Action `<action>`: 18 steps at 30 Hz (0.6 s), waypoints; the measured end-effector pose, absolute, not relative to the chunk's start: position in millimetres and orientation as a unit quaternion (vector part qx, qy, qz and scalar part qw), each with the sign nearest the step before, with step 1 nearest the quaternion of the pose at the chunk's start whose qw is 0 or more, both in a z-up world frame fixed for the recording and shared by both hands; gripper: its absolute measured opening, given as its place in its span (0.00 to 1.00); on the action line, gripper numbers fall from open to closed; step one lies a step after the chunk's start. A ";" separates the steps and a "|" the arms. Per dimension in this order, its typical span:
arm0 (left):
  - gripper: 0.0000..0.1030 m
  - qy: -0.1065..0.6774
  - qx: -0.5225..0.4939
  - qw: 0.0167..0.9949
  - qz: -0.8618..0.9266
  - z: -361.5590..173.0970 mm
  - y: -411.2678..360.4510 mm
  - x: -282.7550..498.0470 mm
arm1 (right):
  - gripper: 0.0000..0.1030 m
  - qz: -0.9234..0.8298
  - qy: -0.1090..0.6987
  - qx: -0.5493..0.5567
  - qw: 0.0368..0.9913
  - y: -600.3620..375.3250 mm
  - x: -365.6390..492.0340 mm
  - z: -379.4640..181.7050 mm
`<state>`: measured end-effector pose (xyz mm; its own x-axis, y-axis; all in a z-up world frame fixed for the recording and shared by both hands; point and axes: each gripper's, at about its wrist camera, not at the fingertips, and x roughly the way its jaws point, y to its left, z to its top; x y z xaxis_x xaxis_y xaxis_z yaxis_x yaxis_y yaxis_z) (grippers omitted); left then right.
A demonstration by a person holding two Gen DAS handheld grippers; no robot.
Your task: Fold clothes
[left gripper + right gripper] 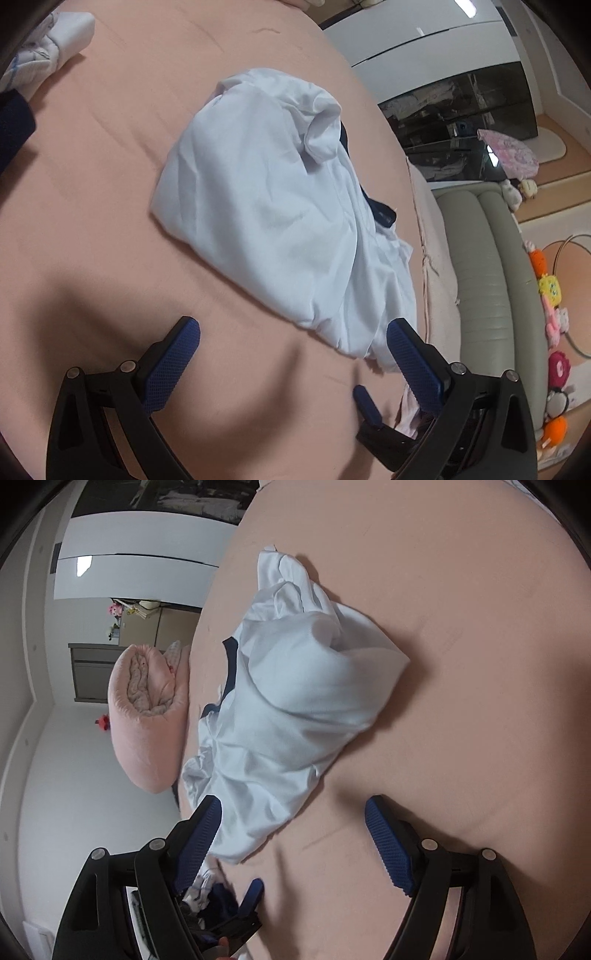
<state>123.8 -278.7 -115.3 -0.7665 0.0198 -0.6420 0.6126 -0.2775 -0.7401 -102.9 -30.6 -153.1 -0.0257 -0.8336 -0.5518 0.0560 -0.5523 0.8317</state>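
Hovering: left gripper (pixel 293 338) and right gripper (pixel 293 814) hang over the near end of a crumpled white garment (pixel 266 206), both angled down at the bed.
Garment: it lies in a loose heap on the pink bedsheet (pixel 110 184), toward the side of the bed by the grey padded bench (pixel 480 277). A navy trim (pixel 382 214) shows along one side. Sleeves and hem are not laid out.
Left jaws: wide apart, nothing between the pads. One blue pad (pixel 410 354) sits just over the garment's near corner; whether it touches I cannot tell.
Right jaws: wide apart, holding nothing. One blue pad (pixel 203 834) overlaps the cloth's near edge, the other stands over bare sheet.
Risk, layers: the near end is bunched, so a pinch probably takes several layers, or the sheet with it. The heap would then lift as a lump instead of spreading.
Risk, mismatch: the two corners are hidden in folds. Grabbing unmatched points would likely twist the cloth.
Risk, edge: the garment sits near the bed's side, so a sideways drag could pull it off.
Risk, crowding: both grippers work the same small end and could knock together.
Elsewhere: a rolled pink quilt (pixel 147 716) lies beside the bed and other laundry (pixel 48 44) on the far corner, both well apart from the work.
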 end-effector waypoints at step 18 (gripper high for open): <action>1.00 0.553 0.266 0.201 -0.764 -119.7 -303.6 87.7 | 0.78 -0.609 -0.411 0.588 0.340 -55.2 -157.5 -169.6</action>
